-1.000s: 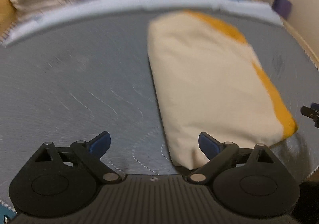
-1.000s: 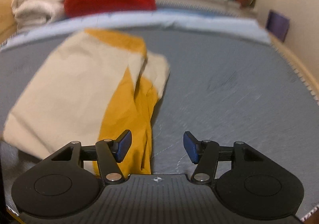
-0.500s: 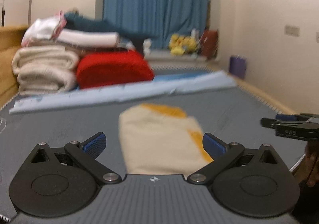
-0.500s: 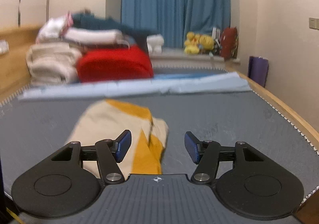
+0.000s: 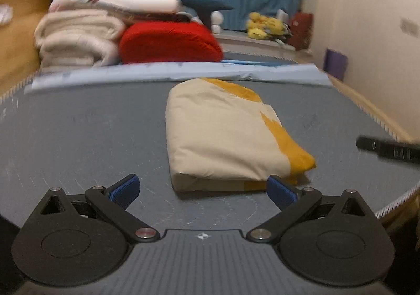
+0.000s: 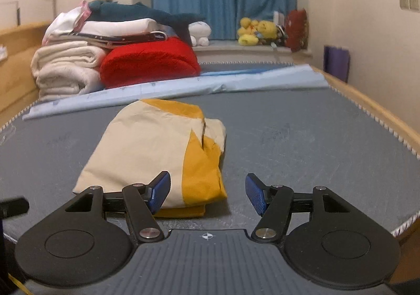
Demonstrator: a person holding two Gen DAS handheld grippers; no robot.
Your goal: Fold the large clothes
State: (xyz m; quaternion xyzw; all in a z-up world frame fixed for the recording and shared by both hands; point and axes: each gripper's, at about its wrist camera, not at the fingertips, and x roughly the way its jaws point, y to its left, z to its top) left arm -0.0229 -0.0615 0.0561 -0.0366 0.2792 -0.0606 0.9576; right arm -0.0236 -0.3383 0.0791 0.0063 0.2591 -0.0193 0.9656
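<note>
A cream and mustard-yellow garment [image 5: 223,135] [image 6: 157,153] lies folded into a compact bundle on the grey mattress [image 5: 84,137] [image 6: 302,137]. My left gripper [image 5: 203,191] hovers just short of the bundle's near edge, jaws wide open and empty. In the right wrist view my right gripper [image 6: 207,194] sits at the bundle's near right corner, jaws opening, with nothing pressed between the blue pads. The right gripper's finger [image 5: 388,150] shows at the right edge of the left wrist view.
A light blue sheet [image 6: 183,85] lies across the mattress behind the garment. Further back stand stacked cream blankets [image 6: 65,69], a red blanket [image 6: 149,61] and white linens. Plush toys [image 6: 256,30] sit by the blue curtain. A wooden bed rail [image 6: 367,108] runs along the right.
Both grippers drew back from the bundle and tilted up, so the room behind came into view. The right gripper's jaws widened slightly. The folded garment stayed put.
</note>
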